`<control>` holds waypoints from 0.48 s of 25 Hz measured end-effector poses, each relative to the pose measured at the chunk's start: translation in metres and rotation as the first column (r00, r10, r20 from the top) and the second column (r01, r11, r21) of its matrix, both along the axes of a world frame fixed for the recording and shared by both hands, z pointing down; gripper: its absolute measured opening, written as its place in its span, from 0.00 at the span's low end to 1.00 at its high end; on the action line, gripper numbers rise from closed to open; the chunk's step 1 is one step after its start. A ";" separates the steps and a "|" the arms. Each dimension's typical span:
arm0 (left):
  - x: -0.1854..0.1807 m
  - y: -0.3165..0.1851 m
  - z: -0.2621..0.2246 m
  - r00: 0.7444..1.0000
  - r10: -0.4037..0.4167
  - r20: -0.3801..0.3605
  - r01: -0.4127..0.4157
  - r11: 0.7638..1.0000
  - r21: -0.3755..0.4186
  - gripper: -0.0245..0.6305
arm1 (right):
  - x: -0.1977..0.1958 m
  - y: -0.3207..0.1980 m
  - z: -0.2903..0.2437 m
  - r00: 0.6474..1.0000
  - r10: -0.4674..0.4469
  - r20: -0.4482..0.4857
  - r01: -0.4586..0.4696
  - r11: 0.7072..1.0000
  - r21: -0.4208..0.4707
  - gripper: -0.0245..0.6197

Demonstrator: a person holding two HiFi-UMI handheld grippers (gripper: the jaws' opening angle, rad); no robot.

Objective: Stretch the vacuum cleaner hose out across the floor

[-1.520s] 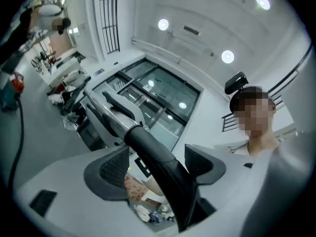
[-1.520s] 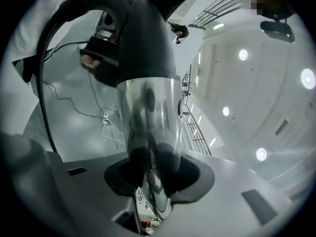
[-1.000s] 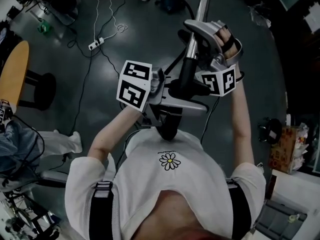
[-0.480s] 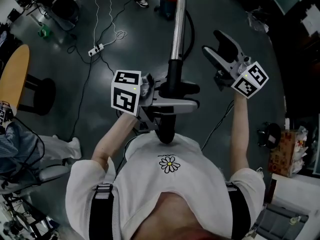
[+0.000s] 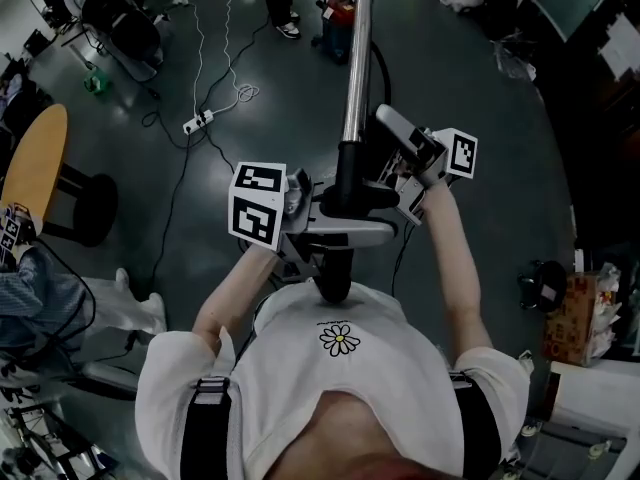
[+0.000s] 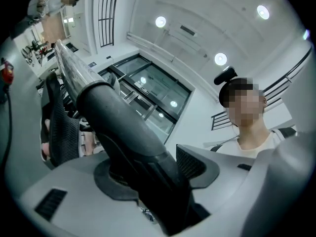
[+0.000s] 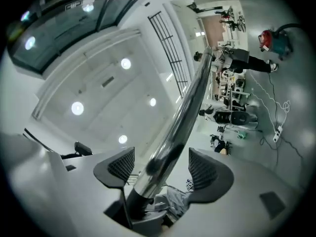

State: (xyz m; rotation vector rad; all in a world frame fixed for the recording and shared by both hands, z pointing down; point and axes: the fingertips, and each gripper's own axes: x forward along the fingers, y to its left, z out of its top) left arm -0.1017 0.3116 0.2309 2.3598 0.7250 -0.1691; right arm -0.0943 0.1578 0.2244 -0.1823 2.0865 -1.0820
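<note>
Vacuum cleaner hose (image 5: 383,68) curves over the dark floor (image 5: 470,98) beside the red vacuum cleaner (image 5: 338,15), far ahead of the person. A metal tube (image 5: 353,68) slants up toward the person's chest. The left gripper (image 5: 350,208) has its fingers clamped on the tube's black handle (image 6: 123,132). The right gripper (image 5: 385,153) has just opened; its fingers stand apart on either side of the tube, not touching it.

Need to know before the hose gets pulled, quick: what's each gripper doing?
Left gripper: closed on the black wand handle.
Right gripper: open, jaws just opened; chrome tube between them, pads clear of it.
</note>
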 end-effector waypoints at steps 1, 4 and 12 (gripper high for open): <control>0.000 0.002 0.000 1.000 0.006 0.000 -0.006 1.000 0.009 0.41 | -0.009 0.001 -0.003 0.999 -0.021 -0.030 0.022 1.000 0.018 0.57; -0.003 0.010 -0.001 1.000 0.021 0.000 -0.021 0.999 0.027 0.41 | -0.033 0.014 -0.017 0.993 -0.077 -0.090 0.085 0.993 0.087 0.57; -0.002 0.003 -0.012 0.997 0.063 -0.035 -0.060 0.994 0.092 0.41 | -0.036 0.013 -0.038 0.934 0.081 -0.349 -0.007 0.978 0.206 0.57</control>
